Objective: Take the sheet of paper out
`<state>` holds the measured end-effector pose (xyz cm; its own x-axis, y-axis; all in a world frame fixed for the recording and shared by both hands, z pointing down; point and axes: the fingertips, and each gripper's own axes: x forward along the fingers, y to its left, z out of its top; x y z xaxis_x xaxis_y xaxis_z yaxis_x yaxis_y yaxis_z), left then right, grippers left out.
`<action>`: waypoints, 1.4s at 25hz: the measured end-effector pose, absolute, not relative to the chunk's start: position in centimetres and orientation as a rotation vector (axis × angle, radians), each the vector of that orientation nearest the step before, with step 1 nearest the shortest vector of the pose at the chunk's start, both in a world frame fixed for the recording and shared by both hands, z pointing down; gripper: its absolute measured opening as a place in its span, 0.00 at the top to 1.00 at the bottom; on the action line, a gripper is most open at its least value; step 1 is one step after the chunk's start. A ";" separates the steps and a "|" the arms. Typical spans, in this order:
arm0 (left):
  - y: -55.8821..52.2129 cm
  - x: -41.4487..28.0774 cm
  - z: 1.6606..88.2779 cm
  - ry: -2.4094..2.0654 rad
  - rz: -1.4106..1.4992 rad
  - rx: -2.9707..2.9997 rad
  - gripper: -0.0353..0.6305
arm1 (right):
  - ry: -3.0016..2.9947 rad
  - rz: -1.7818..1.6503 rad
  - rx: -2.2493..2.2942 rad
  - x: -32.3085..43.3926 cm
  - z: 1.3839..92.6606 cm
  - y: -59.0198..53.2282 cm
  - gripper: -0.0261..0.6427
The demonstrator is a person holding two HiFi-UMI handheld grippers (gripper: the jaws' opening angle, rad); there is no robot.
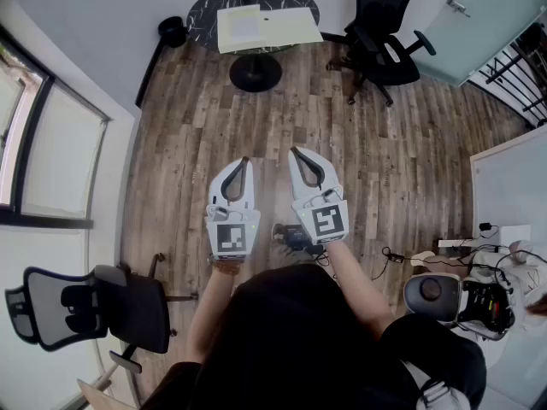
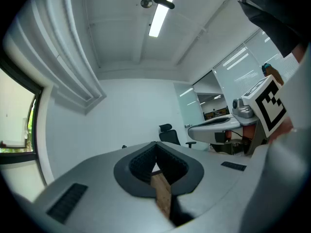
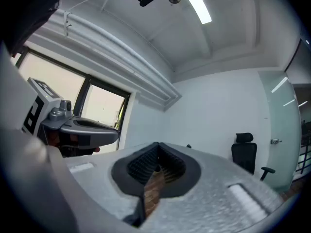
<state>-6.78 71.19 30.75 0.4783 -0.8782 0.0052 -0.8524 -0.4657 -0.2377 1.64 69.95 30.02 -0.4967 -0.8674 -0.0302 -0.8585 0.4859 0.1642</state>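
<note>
A pale yellow folder (image 1: 278, 26) with a whiter sheet of paper (image 1: 245, 26) on its left part lies on a round dark marble table (image 1: 202, 7), far ahead in the head view. Both grippers are held close to the person's body, well short of that table and over the wooden floor. The left gripper (image 1: 244, 161) has its jaws closed tip to tip with nothing between them. The right gripper (image 1: 295, 152) beside it is closed the same way. In the gripper views the left gripper (image 2: 156, 144) and the right gripper (image 3: 158, 144) show only floor through the slit.
A black office chair (image 1: 385, 37) stands right of the table, a black bin (image 1: 173, 31) left of it. Another black chair (image 1: 94, 306) is at the lower left by the window wall. A white desk (image 1: 508, 186) with cables and devices (image 1: 479, 301) sits at the right.
</note>
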 end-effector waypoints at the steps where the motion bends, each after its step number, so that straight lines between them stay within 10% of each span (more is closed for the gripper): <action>1: 69.9 -6.4 30.8 1.538 -0.174 -2.546 0.95 | -2.650 -0.228 1.542 2.2 30.2 68.5 0.97; 35: 28.4 -12.2 33.1 1.563 -0.059 -2.623 0.95 | -2.609 -0.238 1.270 -5.0 31.9 26.6 0.96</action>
